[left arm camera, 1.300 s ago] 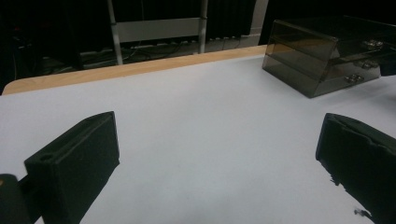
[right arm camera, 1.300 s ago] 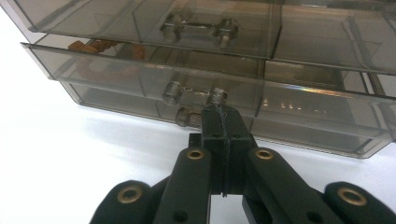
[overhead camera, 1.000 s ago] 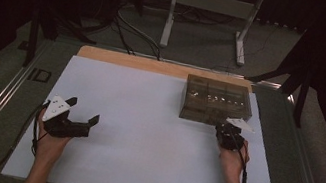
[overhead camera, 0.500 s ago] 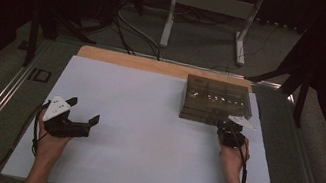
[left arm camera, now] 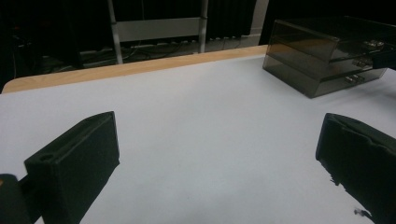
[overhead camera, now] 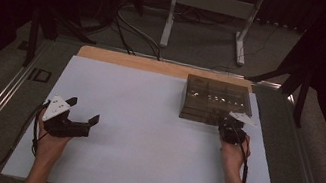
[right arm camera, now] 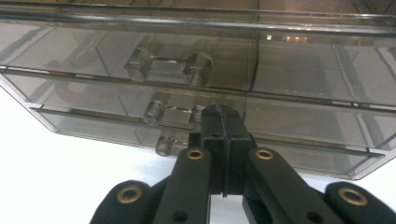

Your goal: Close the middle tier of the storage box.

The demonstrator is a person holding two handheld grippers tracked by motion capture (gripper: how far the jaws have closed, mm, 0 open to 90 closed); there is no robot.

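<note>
Right gripper [right arm camera: 223, 122]: jaws pressed flat together, nothing visible between them, tips right at the front of the drawer box [right arm camera: 280, 70], at the lowest drawer, just beside its clear handle [right arm camera: 173, 114]. Whether the tips actually touch the drawer front can't be told. In the high view the right gripper [overhead camera: 229, 128] sits at the near right corner of the drawer box [overhead camera: 216, 101], person's right hand [overhead camera: 234, 152] behind it, cable trailing back along the forearm.

Drawer box: smoky see-through plastic, stacked drawers, each with a clear bar handle; upper handle [right arm camera: 169, 65] above and slightly left of the lower one. Box stands on the far right part of the white table [overhead camera: 143, 134], close to the wooden strip [overhead camera: 121, 59] along the far edge.

Left gripper [overhead camera: 76, 119]: jaws spread wide, nothing between them, low over the near left part of the table, well apart from the box. In the left gripper view both black jaws rise at the bottom corners with bare white table [left arm camera: 210, 130] between, drawer box [left arm camera: 327, 60] far off at upper right.

Beyond the table: dark floor, a white metal stand [overhead camera: 211, 8], loose cables [overhead camera: 131, 30].
</note>
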